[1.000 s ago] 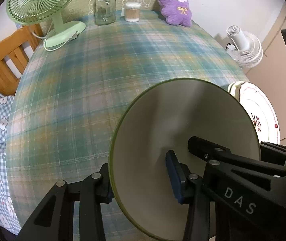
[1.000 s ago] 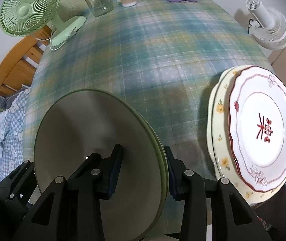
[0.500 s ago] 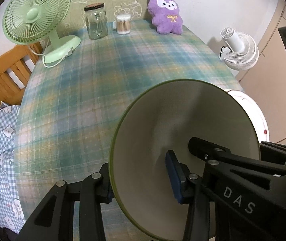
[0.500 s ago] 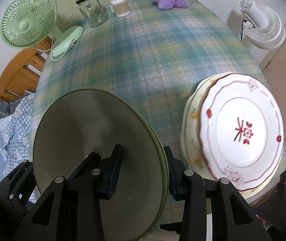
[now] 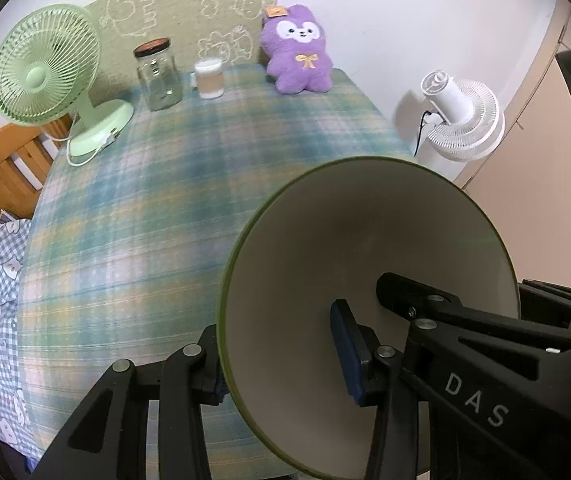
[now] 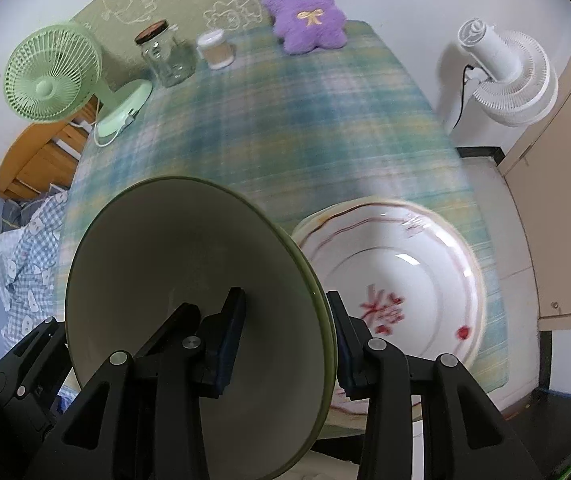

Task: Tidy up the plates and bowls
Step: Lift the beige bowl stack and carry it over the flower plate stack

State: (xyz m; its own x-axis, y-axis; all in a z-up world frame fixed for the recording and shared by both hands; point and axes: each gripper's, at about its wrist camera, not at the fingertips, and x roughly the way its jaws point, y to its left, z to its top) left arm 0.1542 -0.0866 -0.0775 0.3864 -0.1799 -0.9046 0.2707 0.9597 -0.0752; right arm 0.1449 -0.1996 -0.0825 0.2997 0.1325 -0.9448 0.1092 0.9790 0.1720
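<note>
A cream bowl with a green rim [image 5: 345, 248] is held in the air over the near edge of the plaid table. My left gripper [image 5: 281, 360] is shut on its left rim, and my right gripper [image 6: 285, 332] is shut on its right rim; the bowl also shows in the right wrist view [image 6: 157, 264]. The right gripper's body shows in the left wrist view [image 5: 485, 344]. A white plate with red pattern [image 6: 413, 280] lies on a cream plate at the table's near right, blurred, partly hidden behind the bowl.
At the table's [image 5: 165, 208] far side stand a green desk fan [image 5: 41, 80], a glass jar [image 5: 159, 74], a cotton-swab tub [image 5: 210, 78] and a purple plush [image 5: 299, 60]. A white fan [image 5: 461, 120] stands off the right edge. A wooden chair and checked cloth are left.
Both grippers have risen and pulled back with the bowl held between them. The table and plates have dropped lower in view; the far wall and plush now show more fully.
</note>
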